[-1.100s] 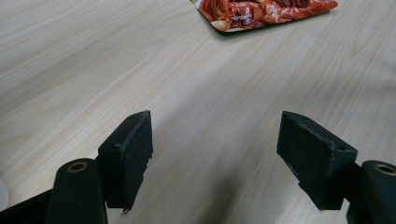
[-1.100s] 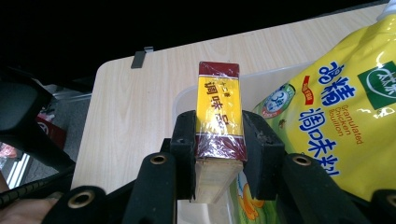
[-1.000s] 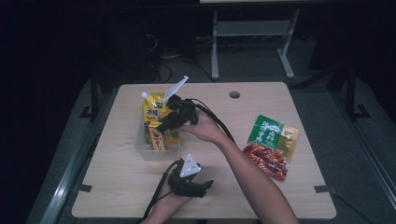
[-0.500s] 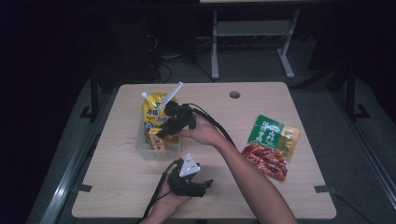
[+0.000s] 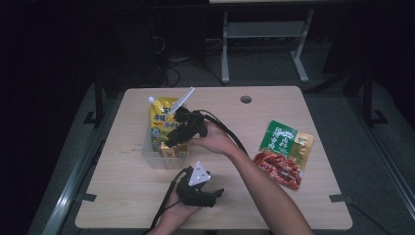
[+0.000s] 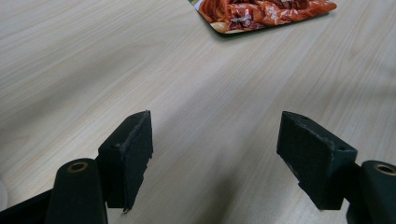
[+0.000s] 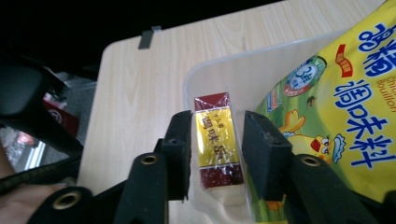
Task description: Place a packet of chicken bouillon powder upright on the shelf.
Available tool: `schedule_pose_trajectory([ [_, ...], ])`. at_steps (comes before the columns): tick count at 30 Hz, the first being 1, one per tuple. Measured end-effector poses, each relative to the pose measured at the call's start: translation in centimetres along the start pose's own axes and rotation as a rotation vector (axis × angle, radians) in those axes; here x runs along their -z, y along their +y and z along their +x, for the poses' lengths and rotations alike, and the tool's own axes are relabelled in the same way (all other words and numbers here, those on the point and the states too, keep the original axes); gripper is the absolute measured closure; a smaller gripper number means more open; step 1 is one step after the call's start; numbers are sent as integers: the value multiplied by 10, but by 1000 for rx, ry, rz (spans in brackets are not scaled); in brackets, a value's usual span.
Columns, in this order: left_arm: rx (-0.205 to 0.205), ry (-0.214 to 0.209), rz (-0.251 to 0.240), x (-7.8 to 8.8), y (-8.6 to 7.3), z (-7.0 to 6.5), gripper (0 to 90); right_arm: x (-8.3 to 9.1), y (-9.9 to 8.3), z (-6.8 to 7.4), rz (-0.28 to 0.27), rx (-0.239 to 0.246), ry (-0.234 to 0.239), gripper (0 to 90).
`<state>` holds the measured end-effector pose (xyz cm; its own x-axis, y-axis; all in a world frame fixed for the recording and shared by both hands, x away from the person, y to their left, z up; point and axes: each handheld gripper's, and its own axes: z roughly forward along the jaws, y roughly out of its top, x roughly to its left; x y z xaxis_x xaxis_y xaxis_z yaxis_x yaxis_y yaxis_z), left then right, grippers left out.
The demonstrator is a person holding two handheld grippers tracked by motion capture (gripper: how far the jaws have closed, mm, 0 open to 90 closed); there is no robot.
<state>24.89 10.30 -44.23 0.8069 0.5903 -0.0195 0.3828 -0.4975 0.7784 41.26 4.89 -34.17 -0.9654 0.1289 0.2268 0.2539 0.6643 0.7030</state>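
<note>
Scene: a person works two hand-held grippers over a pale wooden table (image 5: 293, 205), filling a clear plastic bin (image 5: 149, 155) that stands toward the table's left edge.
Box: a small yellow-and-maroon cardboard box wrapped in clear film (image 7: 217, 140) lies flat in the bin's near end, just beside a tall yellow stand-up pouch with blue lettering and a white spout (image 7: 336, 112) that leans in the same bin.
Right gripper: the right gripper (image 7: 217, 151) hovers over the bin with a pad on either side of the box; its jaws have just been opening, and slim gaps show along both long sides, so the box looks released rather than pinched.
Left gripper: the left gripper (image 6: 215, 158) rests near the table's front edge, fingers spread wide over bare wood, nothing between them.
Waiting: a red food packet (image 5: 276, 169) and a green-and-gold sachet (image 5: 286, 142) lie overlapping toward the right edge.
Handling: the box is probably light and stiff, though its film wrap may be slippery.
Grip: its two long sides, near the middle, give flat parallel faces; firm squeezing could dent the card.
</note>
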Motion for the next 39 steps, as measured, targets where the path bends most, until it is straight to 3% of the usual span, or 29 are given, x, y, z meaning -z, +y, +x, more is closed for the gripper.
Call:
schedule_pose_trajectory([
  [4, -9, 0, 11, -1, 0, 0, 264, 15, -3, 2, -37, -15, -8, 573],
  [15, 7, -11, -2, -5, 7, -3, 267, 58, -27, 0, -86, -37, -91, 509],
  [22, -10, -20, -6, -7, 15, -4, 280, 86, -49, 1, -103, -90, -135, 484],
  [27, -17, -32, -6, -14, 21, -8, 288, 105, -66, 1, -97, -120, -174, 455],
  [32, -34, -46, -5, -23, 30, -14, 307, 128, -89, 2, -143, -176, -209, 454],
  [34, -31, -61, -4, -29, 33, -15, 314, 135, -97, 1, -129, -197, -218, 438],
  [39, -32, -77, 5, -43, 39, -15, 342, 152, -116, 2, -158, -221, -252, 444],
])
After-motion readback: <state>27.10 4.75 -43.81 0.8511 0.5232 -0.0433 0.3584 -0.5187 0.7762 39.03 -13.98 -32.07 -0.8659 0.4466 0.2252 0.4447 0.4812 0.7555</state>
